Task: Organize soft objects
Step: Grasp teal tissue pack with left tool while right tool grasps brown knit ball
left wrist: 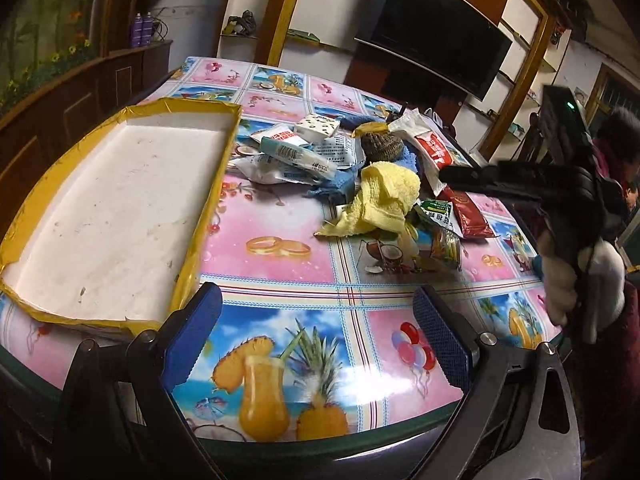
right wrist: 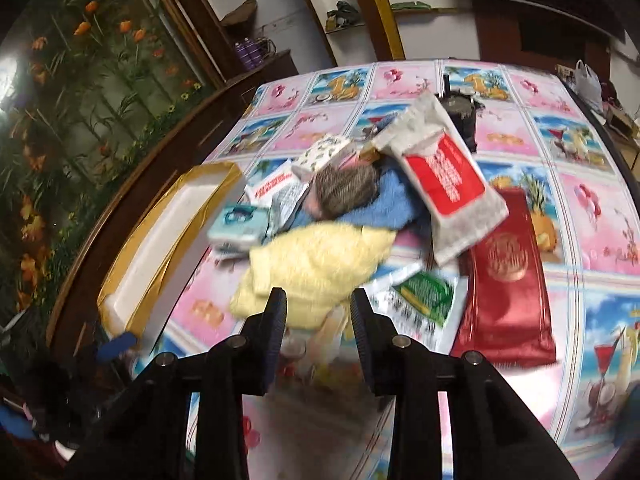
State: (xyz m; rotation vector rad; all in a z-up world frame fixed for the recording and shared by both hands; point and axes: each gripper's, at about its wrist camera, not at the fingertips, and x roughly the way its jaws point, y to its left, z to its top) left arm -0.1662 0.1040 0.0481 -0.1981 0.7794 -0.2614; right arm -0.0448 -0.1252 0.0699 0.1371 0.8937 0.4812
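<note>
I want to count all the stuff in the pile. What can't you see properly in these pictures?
- Blue towel: mostly buried under the scrubber and white-and-red bag, both views.
- Clear packet: right view, blurred, partly behind the right tool; contents unreadable.
- Bag print: too small in the left view, blurred in the right.
- Tray: near corner hidden by the left tool.

A crumpled yellow towel [left wrist: 386,196] lies at the near side of the pile, mid-table. Just behind it a blue towel [left wrist: 404,158] lies bunched under a brownish knitted piece [left wrist: 382,145]. A shallow white tray [left wrist: 120,216] with yellow-taped edges sits at the left.
</note>
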